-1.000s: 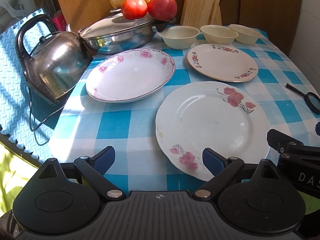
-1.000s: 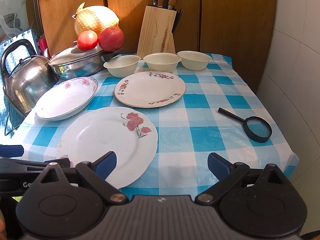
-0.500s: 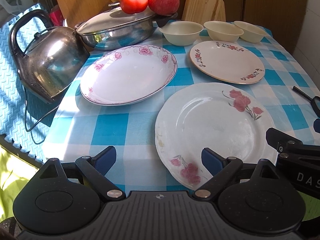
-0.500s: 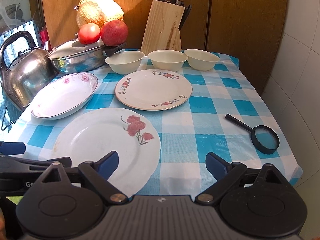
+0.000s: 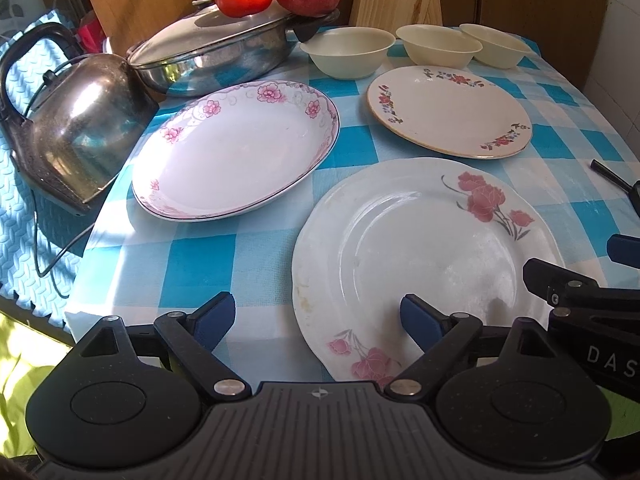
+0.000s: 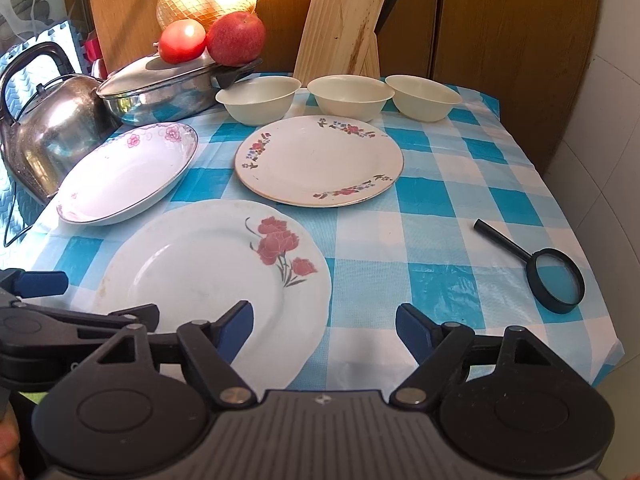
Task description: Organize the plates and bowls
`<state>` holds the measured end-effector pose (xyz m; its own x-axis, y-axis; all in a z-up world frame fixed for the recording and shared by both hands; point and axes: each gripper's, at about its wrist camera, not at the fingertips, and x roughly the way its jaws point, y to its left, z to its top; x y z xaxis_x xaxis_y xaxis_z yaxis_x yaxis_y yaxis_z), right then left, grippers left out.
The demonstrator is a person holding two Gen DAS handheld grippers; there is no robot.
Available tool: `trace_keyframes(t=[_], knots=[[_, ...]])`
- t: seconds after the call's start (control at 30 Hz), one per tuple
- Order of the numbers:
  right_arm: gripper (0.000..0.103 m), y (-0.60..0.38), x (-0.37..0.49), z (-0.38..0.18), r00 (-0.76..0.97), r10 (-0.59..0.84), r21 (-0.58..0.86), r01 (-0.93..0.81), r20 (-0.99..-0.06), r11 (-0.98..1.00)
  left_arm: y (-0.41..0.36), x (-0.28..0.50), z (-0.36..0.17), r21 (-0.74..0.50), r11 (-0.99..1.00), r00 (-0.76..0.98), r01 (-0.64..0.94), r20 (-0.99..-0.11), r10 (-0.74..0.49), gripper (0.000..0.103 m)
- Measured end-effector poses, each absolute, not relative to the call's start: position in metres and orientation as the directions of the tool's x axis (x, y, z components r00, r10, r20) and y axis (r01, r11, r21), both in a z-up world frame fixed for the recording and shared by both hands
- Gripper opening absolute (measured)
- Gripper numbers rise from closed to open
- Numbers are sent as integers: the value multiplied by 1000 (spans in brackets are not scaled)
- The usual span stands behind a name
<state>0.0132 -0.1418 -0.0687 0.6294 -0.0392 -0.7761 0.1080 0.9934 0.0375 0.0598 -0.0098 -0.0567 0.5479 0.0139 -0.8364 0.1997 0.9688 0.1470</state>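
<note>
Looking along the right gripper (image 6: pixel 325 318), you get the full magnifying glass (image 6: pixel 554 276) lying on the blue checked tablecloth (image 6: pixel 440 208) and the knife block (image 6: pixel 344 28) with its handles; the left wrist view catches only the glass's handle tip at the edge and crops the block's top. Three cream bowls (image 6: pixel 350 94) sit in a row at the back, all showing empty insides. In front of them lies the flat floral-rimmed plate (image 6: pixel 320 160), bare. To its left the oval pink-flowered dish (image 5: pixel 236 148) is bare too, right beside the steel kettle (image 5: pixel 76 136). Nearest is the red-rose plate (image 5: pixel 424 256), nothing on it. A tomato (image 6: pixel 182 42) and an apple (image 6: pixel 236 38) ride on the lidded steel pan (image 6: pixel 160 88). Left gripper (image 5: pixel 316 322) hangs low at the table's near edge, jaws spread wide, its right finger (image 5: pixel 420 320) over the rose plate's rim. Right gripper is level alongside, jaws equally wide, gripping nothing.
</note>
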Motion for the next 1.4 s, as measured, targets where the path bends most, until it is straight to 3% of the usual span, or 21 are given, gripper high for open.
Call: trace_keyframes(t=[0.3,0.4,0.73,1.03,1.23,1.4], knots=[[63,-143,21,-75,597,-7,55,86,-802,995,-9,65,-58,125,971,542,204,-840,-6,95],[53,-141,22,-78,583,14,68,70,-812,995,-5,66,-59,98,974,532,203,-847,-25,96],[41,-139,25,-79,581,57,94,35,-812,995,1,69,-61,48,974,511,219,-857,-72,98],[35,-138,28,-78,584,58,85,18,-810,996,-5,73,-59,57,965,511,257,-855,-86,92],[34,-138,31,-78,579,63,81,5,-813,997,-14,74,-57,53,950,515,308,-849,-119,78],[34,-139,30,-78,578,73,90,0,-813,996,-16,76,-57,57,950,513,308,-851,-116,79]])
